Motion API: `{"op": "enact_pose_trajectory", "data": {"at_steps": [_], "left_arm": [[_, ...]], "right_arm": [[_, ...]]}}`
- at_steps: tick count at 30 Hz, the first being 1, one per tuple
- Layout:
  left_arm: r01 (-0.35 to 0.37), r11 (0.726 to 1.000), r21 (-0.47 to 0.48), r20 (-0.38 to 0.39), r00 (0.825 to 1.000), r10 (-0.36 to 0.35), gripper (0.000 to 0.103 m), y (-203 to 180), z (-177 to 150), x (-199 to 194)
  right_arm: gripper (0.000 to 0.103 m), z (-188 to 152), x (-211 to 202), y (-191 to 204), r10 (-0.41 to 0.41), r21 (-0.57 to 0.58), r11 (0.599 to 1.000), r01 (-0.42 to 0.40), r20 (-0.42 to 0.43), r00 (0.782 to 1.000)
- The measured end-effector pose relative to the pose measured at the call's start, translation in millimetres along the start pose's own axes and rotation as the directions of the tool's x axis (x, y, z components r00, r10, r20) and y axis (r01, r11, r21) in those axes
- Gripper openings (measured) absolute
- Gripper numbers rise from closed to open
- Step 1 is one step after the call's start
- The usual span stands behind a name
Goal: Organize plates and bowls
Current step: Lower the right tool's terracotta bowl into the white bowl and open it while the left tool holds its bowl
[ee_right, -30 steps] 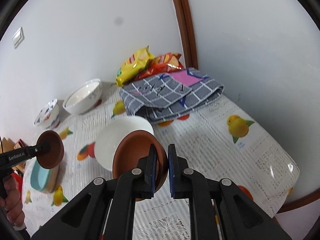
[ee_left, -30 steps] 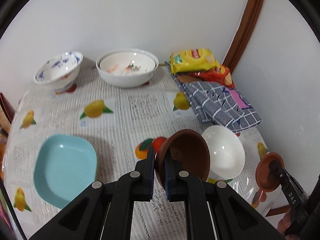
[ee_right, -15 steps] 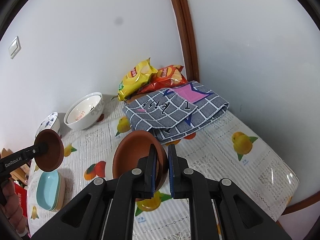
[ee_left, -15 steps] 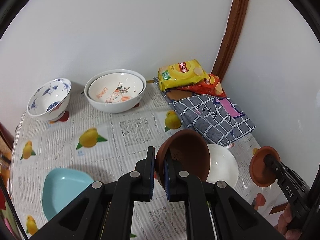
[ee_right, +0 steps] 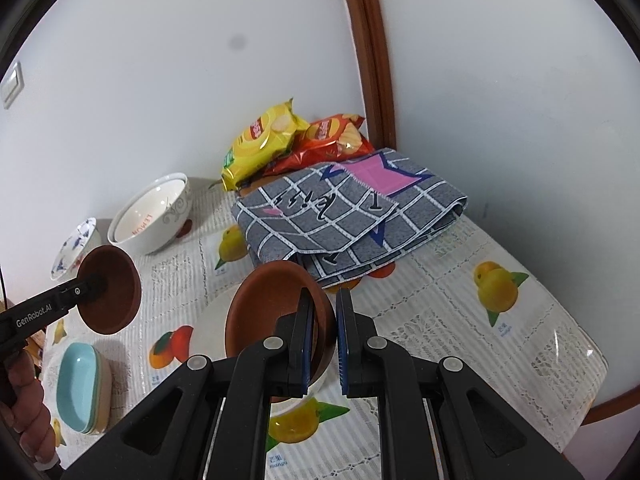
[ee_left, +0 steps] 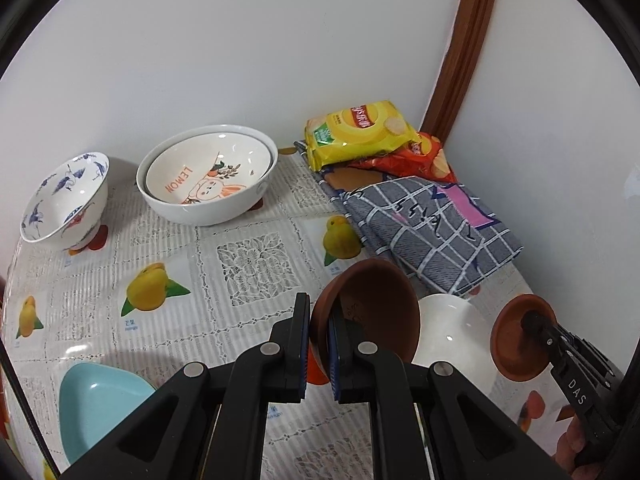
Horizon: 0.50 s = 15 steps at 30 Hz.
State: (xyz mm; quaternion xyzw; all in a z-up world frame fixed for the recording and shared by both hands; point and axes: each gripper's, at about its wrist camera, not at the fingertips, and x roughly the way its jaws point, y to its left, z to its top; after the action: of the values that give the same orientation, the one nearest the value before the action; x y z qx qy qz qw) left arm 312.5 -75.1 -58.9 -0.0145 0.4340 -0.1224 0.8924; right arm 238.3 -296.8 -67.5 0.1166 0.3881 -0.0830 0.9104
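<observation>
My left gripper [ee_left: 319,344] is shut on the rim of a brown bowl [ee_left: 376,308], which it holds tilted above the table. My right gripper [ee_right: 323,320] is shut on the rim of a second, shallower brown bowl [ee_right: 268,304]. A plain white bowl [ee_left: 452,328] stands on the table just behind and between the two held bowls; it also shows as the white bowl [ee_right: 210,320] under the right one. Each view catches the other gripper: the right gripper [ee_left: 534,322] with its brown bowl [ee_left: 512,344], and the left gripper [ee_right: 96,285] with its brown bowl [ee_right: 116,292].
At the back wall stand two nested white bowls [ee_left: 208,176] and a blue-patterned bowl [ee_left: 64,200]. Stacked light-blue dishes [ee_right: 78,380] sit near left. A folded grey checked cloth [ee_right: 352,216] and snack bags [ee_left: 360,132] fill the back right corner. The table edge [ee_right: 580,412] curves on the right.
Both grippers have travelled across the table toward the back corner, each still gripping its brown bowl. The light-blue dish has slid to the lower left of the left wrist view.
</observation>
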Motion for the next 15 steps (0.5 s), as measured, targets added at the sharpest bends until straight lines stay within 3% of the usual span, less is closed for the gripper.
{"op": "enact_pose_trajectory", "data": {"at_steps": [15], "left_arm": [[-0.016,1.000,-0.009,-0.032,0.999,0.016,0.008,16,4,19]], "right_arm": [[0.011,-10,41,25,0.005,-0.062,0.998,-0.009,-0.071,0.997]]}}
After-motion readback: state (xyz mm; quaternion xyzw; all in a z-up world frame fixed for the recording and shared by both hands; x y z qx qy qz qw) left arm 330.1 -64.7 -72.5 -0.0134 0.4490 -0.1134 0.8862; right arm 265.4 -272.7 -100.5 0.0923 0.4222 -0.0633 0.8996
